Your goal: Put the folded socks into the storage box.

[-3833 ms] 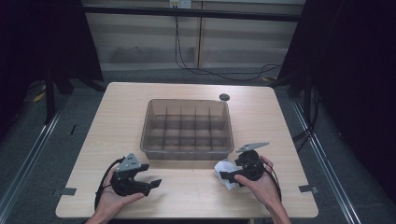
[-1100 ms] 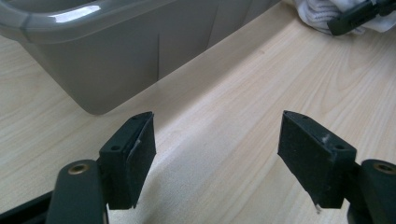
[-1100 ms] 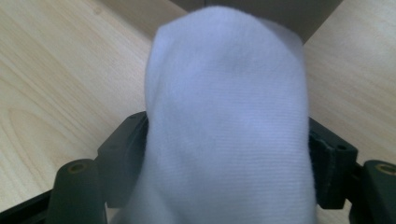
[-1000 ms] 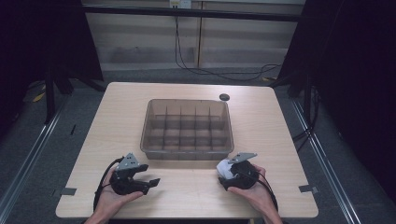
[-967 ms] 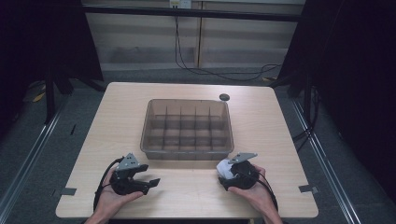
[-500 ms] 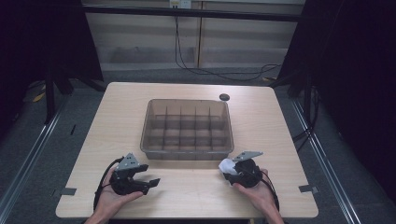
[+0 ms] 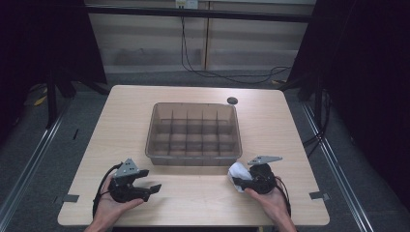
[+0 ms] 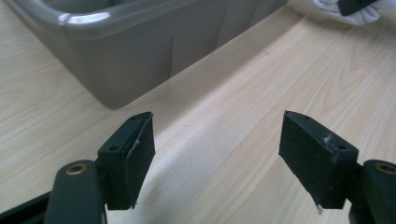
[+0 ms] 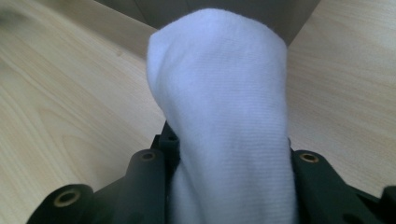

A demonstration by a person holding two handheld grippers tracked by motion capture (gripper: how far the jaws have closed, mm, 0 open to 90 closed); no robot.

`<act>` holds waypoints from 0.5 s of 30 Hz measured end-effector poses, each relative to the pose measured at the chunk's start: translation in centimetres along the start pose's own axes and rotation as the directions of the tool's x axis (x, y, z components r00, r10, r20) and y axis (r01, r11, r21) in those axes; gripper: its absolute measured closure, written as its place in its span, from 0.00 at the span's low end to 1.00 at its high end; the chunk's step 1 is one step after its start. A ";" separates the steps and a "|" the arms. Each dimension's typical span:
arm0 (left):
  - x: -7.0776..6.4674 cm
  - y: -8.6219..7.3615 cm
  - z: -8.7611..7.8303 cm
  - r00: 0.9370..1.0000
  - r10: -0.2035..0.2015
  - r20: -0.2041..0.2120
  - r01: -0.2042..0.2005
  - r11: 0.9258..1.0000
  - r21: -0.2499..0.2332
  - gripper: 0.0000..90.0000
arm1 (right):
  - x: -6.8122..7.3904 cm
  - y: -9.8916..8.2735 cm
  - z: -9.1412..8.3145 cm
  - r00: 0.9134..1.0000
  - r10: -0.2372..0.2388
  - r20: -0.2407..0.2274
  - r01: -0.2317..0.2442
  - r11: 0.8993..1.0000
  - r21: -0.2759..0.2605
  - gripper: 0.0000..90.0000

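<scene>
**Cloth gripped, not yet in the bin**

Left gripper: jaws wide apart, nothing between them, parked low over the table. Ahead of its jaws and to their left is the near wall of the grey divided bin; bare wood lies between the pads.

Right gripper: jaws have just been closing and are now clamped on the white cloth. The cloth bulges up and forward out of the jaws, and the bin's near right corner sits right behind it.

Progress, judging by the layout: pickup looks done. All visible bin compartments look empty, so the carry over the wall and the drop into a cell remain. Left gripper idle so far.
</scene>
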State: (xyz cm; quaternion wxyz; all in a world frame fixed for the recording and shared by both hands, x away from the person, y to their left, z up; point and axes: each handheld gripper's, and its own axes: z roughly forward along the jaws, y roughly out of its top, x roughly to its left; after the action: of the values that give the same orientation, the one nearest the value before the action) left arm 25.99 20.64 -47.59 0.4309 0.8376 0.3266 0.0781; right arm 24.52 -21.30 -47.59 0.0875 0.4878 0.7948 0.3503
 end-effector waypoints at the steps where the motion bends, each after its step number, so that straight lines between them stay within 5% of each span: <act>1: 0.1 0.0 -0.1 1.000 -0.002 -0.001 0.002 1.000 -0.003 0.28 | 0.0 0.0 -0.1 1.000 0.005 -0.003 -0.005 1.000 -0.003 0.69; 15: 0.5 0.0 0.1 1.000 -0.004 -0.016 0.004 1.000 -0.002 0.18 | 0.8 0.4 -1.9 0.998 0.012 -0.055 -0.014 0.999 -0.030 0.69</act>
State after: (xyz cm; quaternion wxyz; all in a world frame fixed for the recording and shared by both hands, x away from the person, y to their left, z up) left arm 26.39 20.84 -47.74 0.4293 0.8358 0.3318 0.0842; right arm 23.51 -21.37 -45.75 0.0709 0.4819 0.7883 0.3760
